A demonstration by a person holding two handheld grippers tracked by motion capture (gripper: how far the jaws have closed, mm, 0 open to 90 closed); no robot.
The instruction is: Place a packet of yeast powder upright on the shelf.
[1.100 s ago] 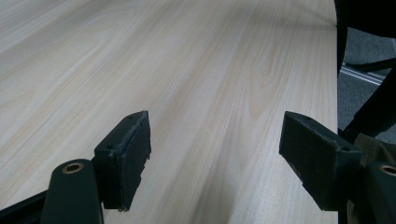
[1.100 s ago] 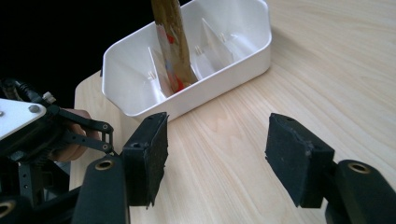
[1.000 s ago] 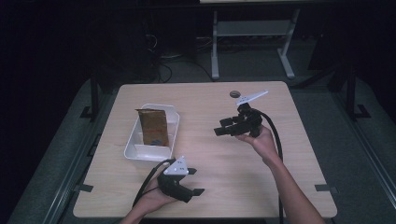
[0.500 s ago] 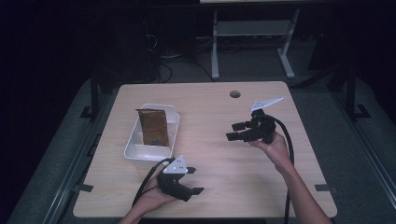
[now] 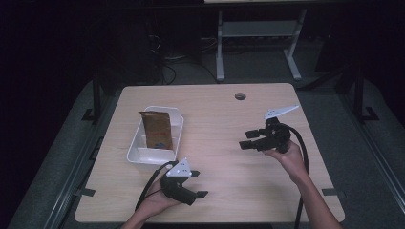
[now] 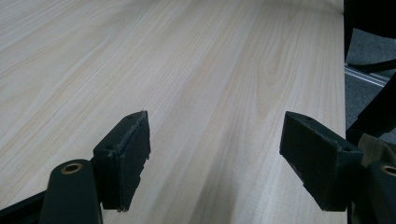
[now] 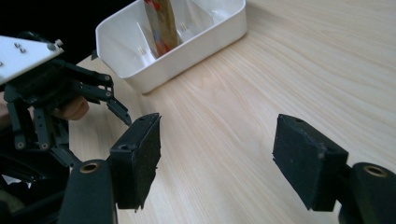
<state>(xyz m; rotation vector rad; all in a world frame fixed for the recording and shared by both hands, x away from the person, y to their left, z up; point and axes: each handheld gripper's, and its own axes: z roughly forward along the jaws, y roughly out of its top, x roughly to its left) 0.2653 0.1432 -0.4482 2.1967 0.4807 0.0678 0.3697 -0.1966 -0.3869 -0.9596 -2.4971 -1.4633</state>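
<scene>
A: Logging scene, largest item first. Wooden table [image 5: 224, 191], bare apart from the white divided bin [image 5: 136, 155] toward its left side. Brown packet [image 5: 156, 129] stands upright in the bin, in the compartment beyond the near divider. Right gripper [image 5: 249, 140] is well apart from the bin over the right half of the table; its jaws have just been opening and stand wide with nothing between them. Left gripper [image 5: 197, 195] sits near the front edge, just in front of the bin, jaws spread and empty.

B: Risks from here?

A: My judgement: the packet is tall and thin in a light bin, so a knock on the rim could tip it or slide the bin. The left gripper's cable [image 5: 150, 183] loops just beside the bin's near corner; a pull could snag it.

B: Any readable labels?

A: None. The right gripper view shows red and yellow print on the packet [image 7: 161, 23], too blurred to read.
</scene>
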